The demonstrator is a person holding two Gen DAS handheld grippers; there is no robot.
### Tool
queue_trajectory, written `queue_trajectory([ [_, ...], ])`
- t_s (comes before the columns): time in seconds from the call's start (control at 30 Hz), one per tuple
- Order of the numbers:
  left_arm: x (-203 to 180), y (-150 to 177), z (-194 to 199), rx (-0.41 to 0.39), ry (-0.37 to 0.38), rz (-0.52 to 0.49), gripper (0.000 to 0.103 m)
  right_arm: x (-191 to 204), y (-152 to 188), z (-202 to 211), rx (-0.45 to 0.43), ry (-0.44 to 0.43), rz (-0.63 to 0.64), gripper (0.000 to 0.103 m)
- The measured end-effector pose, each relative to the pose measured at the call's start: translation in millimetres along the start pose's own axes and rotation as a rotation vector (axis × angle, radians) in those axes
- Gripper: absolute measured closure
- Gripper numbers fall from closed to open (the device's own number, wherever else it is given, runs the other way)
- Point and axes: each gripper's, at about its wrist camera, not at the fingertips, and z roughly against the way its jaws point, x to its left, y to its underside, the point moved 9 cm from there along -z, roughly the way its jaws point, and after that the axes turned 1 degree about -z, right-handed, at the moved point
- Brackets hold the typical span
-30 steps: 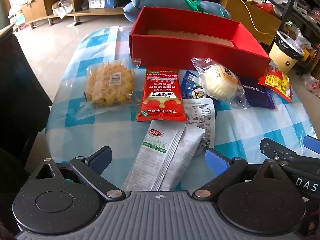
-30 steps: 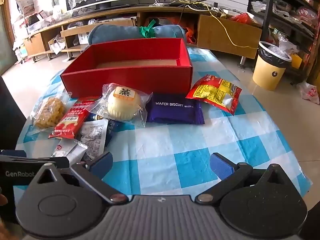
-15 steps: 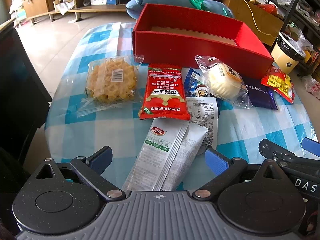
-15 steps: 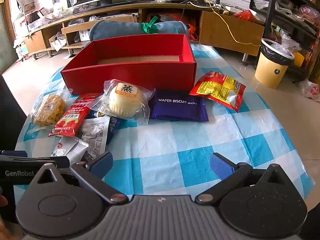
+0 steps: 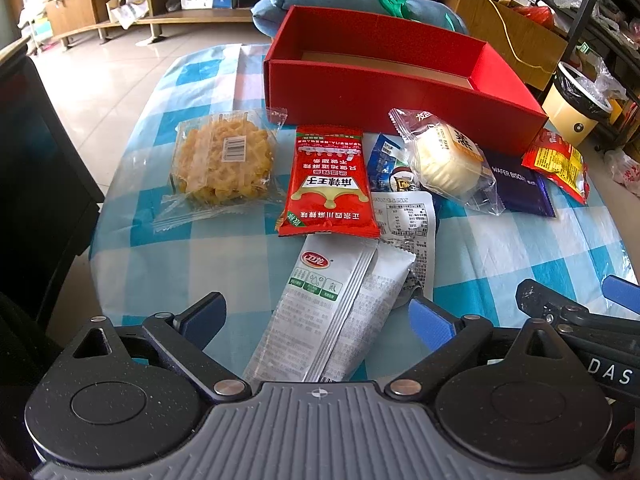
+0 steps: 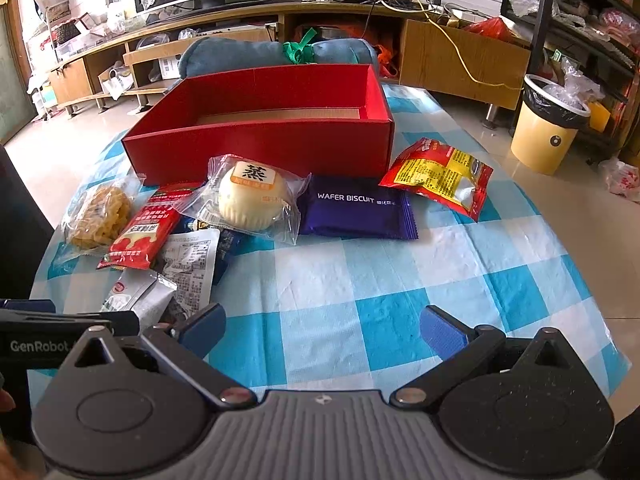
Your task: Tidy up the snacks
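Note:
An open red box (image 5: 400, 80) (image 6: 260, 136) stands at the far side of the checked table, with only its brown floor showing inside. In front of it lie several snacks: a yellow noodle cake (image 5: 222, 162), a red sachet (image 5: 330, 184), a silver-white packet (image 5: 332, 308), a wrapped bun (image 6: 250, 198), a purple wafer biscuit pack (image 6: 356, 212) and a red-yellow bag (image 6: 440, 176). My left gripper (image 5: 318, 318) is open, low over the silver-white packet. Over bare cloth at the near edge, my right gripper (image 6: 322, 326) is open and holds nothing.
A blue cushion (image 6: 276, 54) lies behind the box. A yellow bin (image 6: 550, 124) stands on the floor to the right, low wooden shelves (image 6: 112, 64) at the back. A dark chair (image 5: 36, 184) is at the table's left. The right gripper's fingers (image 5: 560, 308) show in the left wrist view.
Both grippers have tilted or drawn back a little, so the box and snacks sit slightly lower in each view. Nothing on the table has moved.

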Motion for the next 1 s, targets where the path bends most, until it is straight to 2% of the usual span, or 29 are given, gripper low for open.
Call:
queue_trajectory([
  [1.0,-2.4,2.9,-1.0,0.006,-0.010,-0.016,0.005,-0.3,2.4,-0.9,0.018,0.017,0.019,0.004],
])
